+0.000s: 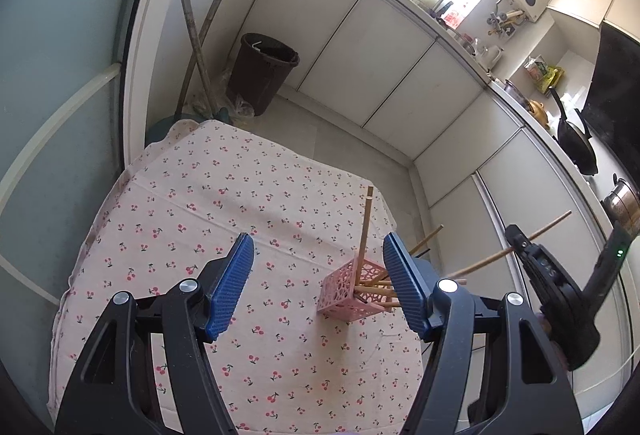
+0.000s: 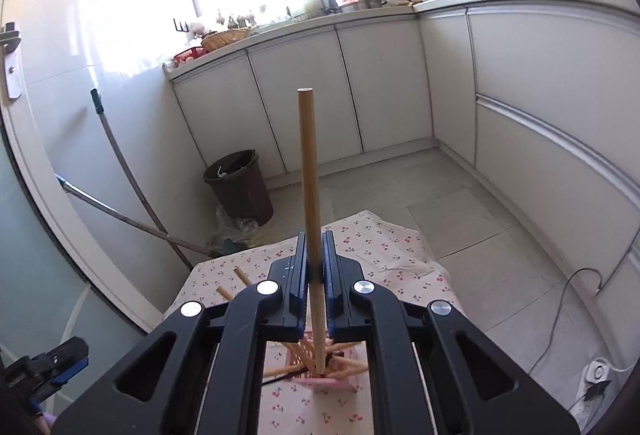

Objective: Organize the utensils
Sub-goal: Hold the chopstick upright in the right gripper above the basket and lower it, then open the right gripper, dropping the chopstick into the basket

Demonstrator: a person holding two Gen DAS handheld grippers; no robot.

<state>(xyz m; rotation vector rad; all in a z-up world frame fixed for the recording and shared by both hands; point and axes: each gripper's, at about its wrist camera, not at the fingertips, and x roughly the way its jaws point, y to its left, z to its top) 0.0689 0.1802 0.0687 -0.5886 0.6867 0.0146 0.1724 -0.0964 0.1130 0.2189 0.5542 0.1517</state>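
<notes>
A pink lattice basket (image 1: 344,295) stands on the cherry-print tablecloth (image 1: 200,215) and holds several wooden chopsticks. One of them stands upright (image 1: 365,227) and the others lean out to the right. My left gripper (image 1: 317,241) hovers open above the cloth, with the basket just inside its right finger. My right gripper (image 2: 315,235) is shut on a single chopstick (image 2: 309,163), which points up past the pads. Its lower tip ends over the basket (image 2: 320,383); I cannot tell whether it touches. In the left wrist view, the right gripper (image 1: 520,241) is raised at the right with that chopstick (image 1: 552,223).
A brown bin (image 1: 264,71) and leaning mop handles (image 1: 196,47) stand beyond the table's far corner. White cabinets (image 1: 360,47) line the far and right sides under a cluttered counter with a wok (image 1: 576,143). A power strip (image 2: 596,379) and its cable lie on the floor.
</notes>
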